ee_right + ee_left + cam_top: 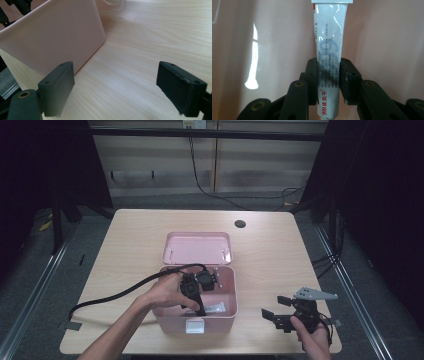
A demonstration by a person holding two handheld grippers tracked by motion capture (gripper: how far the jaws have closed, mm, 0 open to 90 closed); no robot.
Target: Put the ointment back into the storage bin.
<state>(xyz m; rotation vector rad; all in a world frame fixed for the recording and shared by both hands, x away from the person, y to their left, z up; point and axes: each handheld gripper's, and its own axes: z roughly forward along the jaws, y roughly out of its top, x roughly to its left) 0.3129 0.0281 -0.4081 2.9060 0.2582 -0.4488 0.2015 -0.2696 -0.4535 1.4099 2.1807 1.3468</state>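
Reaching down into the pink box [226, 306], the left gripper [328, 80] has its jaws closed on a white ointment tube [329, 45]. The tube lies along the pink floor inside the box, and the pads pinch it across its width near the lower printed end, likely so the flat tube can be lifted without slipping. In the high view the left hand [167, 292] tilts the gripper steeply over the box's near half, and its cable trails off to the left of the box.

The right gripper [116, 92] sits to the right of the box, near its outer side wall, jaws spread wide with nothing between them. It hovers low over the desk [265, 250], probably parked out of the way or ready to steady the box.

The lid [197, 247] is swung open behind the box, lying back flat, so the top is free for access. A white latch [195, 325] sits on the box's front wall.

Count: one box, one lid, one tube, two grippers, one round hole [240, 224] in the desk beyond the box. Other contents inside the box are too dark to tell.
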